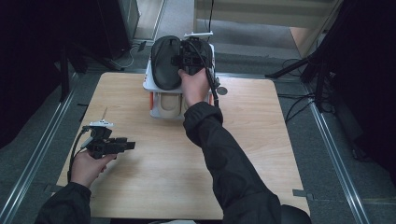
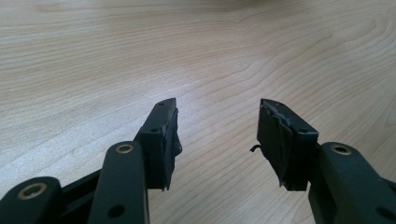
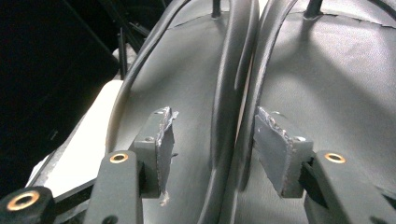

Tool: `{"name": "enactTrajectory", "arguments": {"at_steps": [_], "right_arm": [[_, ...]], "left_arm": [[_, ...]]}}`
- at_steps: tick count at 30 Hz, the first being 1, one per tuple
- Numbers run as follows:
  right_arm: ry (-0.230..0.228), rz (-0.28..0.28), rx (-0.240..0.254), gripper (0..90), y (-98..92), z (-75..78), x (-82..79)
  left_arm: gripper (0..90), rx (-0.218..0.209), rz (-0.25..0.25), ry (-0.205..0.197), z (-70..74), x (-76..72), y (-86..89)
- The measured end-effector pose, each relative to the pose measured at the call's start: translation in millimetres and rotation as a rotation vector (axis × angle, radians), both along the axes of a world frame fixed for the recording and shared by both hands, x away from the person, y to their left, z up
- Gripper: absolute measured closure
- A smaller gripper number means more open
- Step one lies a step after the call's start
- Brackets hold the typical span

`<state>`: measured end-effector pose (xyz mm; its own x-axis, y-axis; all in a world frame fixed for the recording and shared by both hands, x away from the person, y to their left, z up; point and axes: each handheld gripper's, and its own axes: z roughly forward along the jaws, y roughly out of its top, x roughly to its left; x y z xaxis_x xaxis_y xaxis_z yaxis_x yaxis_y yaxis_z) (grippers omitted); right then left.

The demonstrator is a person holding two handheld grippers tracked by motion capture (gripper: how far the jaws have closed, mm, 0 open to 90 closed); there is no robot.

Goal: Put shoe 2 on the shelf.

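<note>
A pair of black slippers lies on top of a small white rack (image 1: pixel 147 84) at the table's far edge. The left slipper (image 1: pixel 166 63) (image 3: pixel 187 84) shows its flat sole; the right slipper (image 3: pixel 336 84) lies close beside it. My right gripper (image 1: pixel 184 59) (image 3: pixel 210 149) is above them, open, its jaws straddling the two adjoining rims, and no pad presses on either rim. My left gripper (image 1: pixel 132 145) (image 2: pixel 217 140) hovers low over the bare wood at the table's left, open with nothing between its jaws.
A beige pair (image 1: pixel 169 105) sits on the rack's lower shelf. A small dark round disc (image 1: pixel 222 90) lies on the wooden table (image 1: pixel 261 154) right of the rack. Dark stands and cables (image 1: pixel 299 100) sit on the floor beyond the table's right edge.
</note>
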<state>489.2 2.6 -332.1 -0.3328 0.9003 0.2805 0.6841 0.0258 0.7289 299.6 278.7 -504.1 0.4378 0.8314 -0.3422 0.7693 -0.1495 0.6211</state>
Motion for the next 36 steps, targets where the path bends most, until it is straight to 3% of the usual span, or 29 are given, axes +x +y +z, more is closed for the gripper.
{"name": "enactTrajectory", "arguments": {"at_steps": [4,10,18,36], "right_arm": [[0.006,0.038,0.013,45.7,-3.7,1.0,-7.6],[-0.004,0.080,-0.005,40.3,-9.4,3.0,-24.1],[-0.005,0.135,0.048,33.6,-18.6,0.9,-47.9],[-0.024,0.300,0.081,31.8,-16.1,-30.3,-111.6]], "left_arm": [[48.5,0.002,-0.001,0.004,0.2,-0.1,-0.1],[48.4,0.006,-0.003,0.006,-0.5,0.3,-0.9],[48.4,0.009,-0.007,0.007,0.3,0.1,-1.1],[48.2,0.012,-0.007,0.005,-0.3,0.1,-1.3]]}}
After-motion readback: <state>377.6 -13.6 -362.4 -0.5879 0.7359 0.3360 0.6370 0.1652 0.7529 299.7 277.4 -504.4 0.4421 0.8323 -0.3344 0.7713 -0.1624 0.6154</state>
